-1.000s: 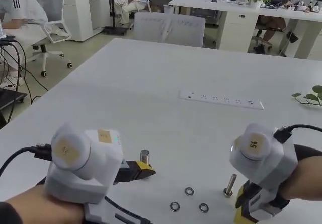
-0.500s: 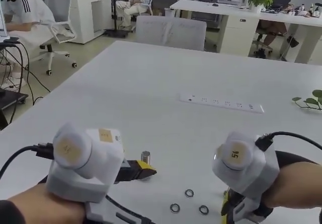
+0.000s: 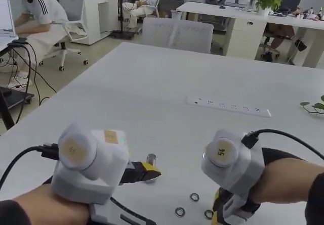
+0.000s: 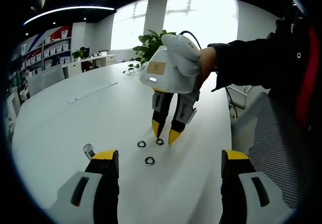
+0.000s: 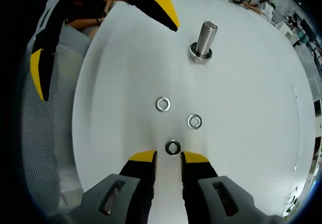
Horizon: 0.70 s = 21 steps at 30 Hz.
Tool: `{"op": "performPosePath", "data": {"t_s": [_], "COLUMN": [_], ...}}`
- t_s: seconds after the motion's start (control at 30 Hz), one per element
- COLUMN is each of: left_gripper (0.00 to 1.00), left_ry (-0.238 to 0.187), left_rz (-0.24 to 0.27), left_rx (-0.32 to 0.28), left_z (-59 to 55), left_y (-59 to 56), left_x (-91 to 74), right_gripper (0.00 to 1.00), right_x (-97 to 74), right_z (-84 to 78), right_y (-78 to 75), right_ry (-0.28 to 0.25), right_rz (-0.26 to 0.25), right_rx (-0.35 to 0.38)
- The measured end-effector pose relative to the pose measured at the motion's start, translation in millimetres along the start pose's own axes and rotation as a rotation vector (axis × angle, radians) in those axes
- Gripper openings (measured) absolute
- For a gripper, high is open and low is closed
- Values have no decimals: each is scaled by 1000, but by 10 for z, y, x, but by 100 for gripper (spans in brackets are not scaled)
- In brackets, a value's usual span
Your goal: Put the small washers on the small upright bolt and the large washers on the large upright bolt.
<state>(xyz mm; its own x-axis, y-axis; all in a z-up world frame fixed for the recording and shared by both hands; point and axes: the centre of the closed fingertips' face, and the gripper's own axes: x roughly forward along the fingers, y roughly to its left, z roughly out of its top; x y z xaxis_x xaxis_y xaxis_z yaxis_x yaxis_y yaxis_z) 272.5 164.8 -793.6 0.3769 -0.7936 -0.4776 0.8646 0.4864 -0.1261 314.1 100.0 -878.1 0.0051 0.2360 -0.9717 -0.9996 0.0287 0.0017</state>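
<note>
In the head view my left claw (image 3: pixel 146 172) hovers low over the white table (image 3: pixel 152 93), its yellow tip just beside the stubby upright steel bolt (image 3: pixel 151 159). My right claw (image 3: pixel 218 218) points down near three small silver ring washers (image 3: pixel 194 197) lying loose on the table to the bolt's right. I judge the left is parked there out of the way, ready to steady the bolt. In the left gripper view my left jaws stand wide apart with nothing between them, and the right claw dips toward the washers, its tips close together above one ring. In the right gripper view my right jaws are a narrow gap apart, gripping nothing. They are lined up on the nearest washer (image 5: pixel 173 147), which lies flat just ahead of the tips, so I take this as the approach to a pick. The washers are thin, flat, shiny rings, likely slippery to pinch off the table. The bolt is threaded, stands on its wide head, and sits well beyond them.
</note>
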Motion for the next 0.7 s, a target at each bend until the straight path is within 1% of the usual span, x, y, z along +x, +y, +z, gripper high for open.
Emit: {"op": "performPosePath", "data": {"t_s": [0.13, 0.33, 0.7], "left_gripper": [83, 83, 83], "left_ry": [-2, -4, -8], "left_rz": [3, 7, 8], "left_rx": [-2, -5, -6], "left_z": [-1, 0, 4], "left_y": [5, 12, 15], "left_x": [-8, -15, -19], "right_gripper": [20, 19, 18], "right_x": [8, 16, 19], "right_z": [30, 34, 36], "right_y": [-13, -30, -5], "right_ry": [1, 8, 23], "right_rz": [2, 3, -7], "right_rx": [-8, -20, -48]}}
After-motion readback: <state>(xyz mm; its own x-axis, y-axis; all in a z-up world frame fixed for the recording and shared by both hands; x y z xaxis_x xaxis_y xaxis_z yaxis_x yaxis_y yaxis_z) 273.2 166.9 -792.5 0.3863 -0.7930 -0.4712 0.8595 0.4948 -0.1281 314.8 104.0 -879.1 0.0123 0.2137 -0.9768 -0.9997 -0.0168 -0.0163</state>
